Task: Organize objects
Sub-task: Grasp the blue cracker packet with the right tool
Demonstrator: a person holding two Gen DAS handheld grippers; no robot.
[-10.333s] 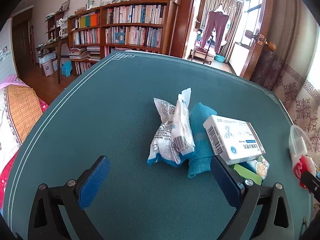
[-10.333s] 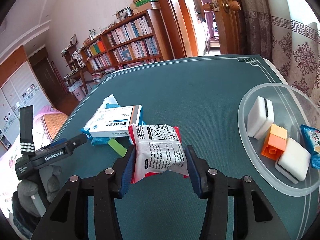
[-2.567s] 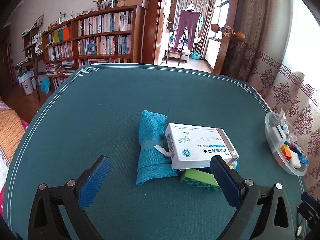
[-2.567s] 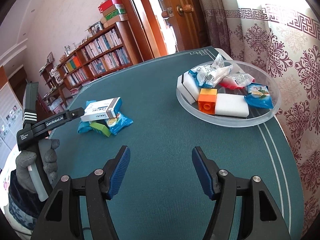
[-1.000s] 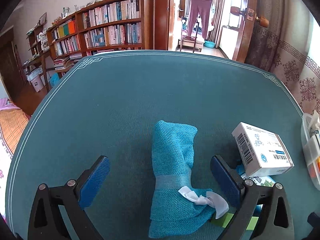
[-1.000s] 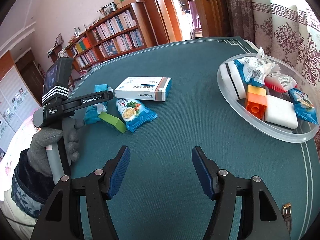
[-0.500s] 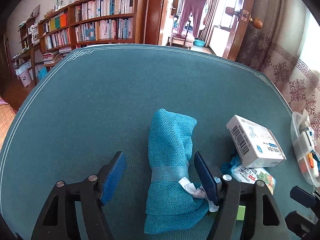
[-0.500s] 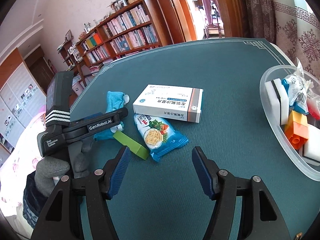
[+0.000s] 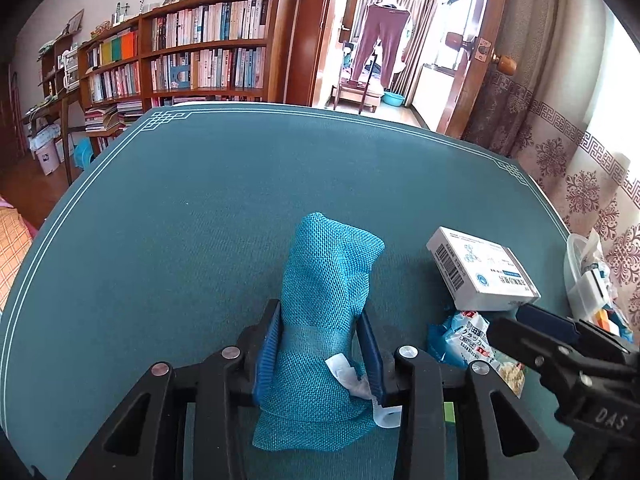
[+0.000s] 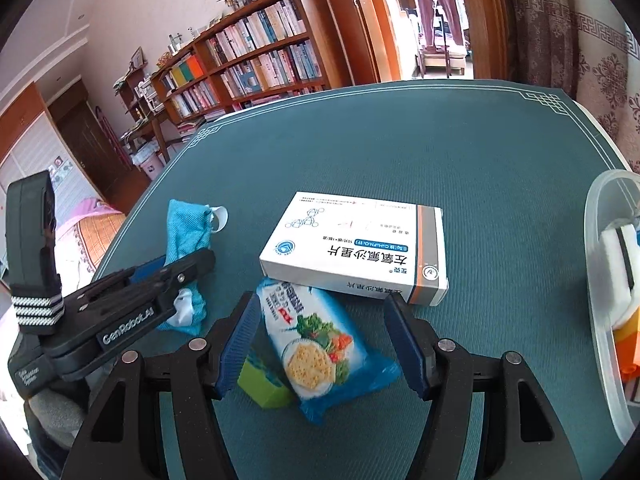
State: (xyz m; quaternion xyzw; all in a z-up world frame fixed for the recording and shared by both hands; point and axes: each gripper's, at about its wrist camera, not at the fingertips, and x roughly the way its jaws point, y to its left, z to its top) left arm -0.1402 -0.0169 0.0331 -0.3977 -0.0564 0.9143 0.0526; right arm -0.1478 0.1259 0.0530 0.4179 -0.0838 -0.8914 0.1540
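Observation:
A rolled teal cloth (image 9: 328,264) with a white tag lies on the green table. My left gripper (image 9: 320,320) has its jaws closing tight on the roll, and both blue pads press its sides. In the right wrist view the same cloth (image 10: 186,228) sticks out past the left gripper (image 10: 188,268). My right gripper (image 10: 322,312) stands open just above a blue cracker packet (image 10: 316,344), which lies between the fingers untouched. A white medicine box (image 10: 356,244) lies just beyond the packet, and a green block (image 10: 260,384) sits by the left finger.
A clear plastic bowl (image 10: 600,280) holding sponges, an orange brick and snack packets stands at the table's right edge. The right gripper (image 9: 536,316) reaches in at the lower right of the left wrist view, near the box (image 9: 480,276). Bookshelves and a doorway are behind.
The left jaws came together from wide open onto the teal roll. The right gripper moved left from the bowl side until it stood over the cracker packet, still open.

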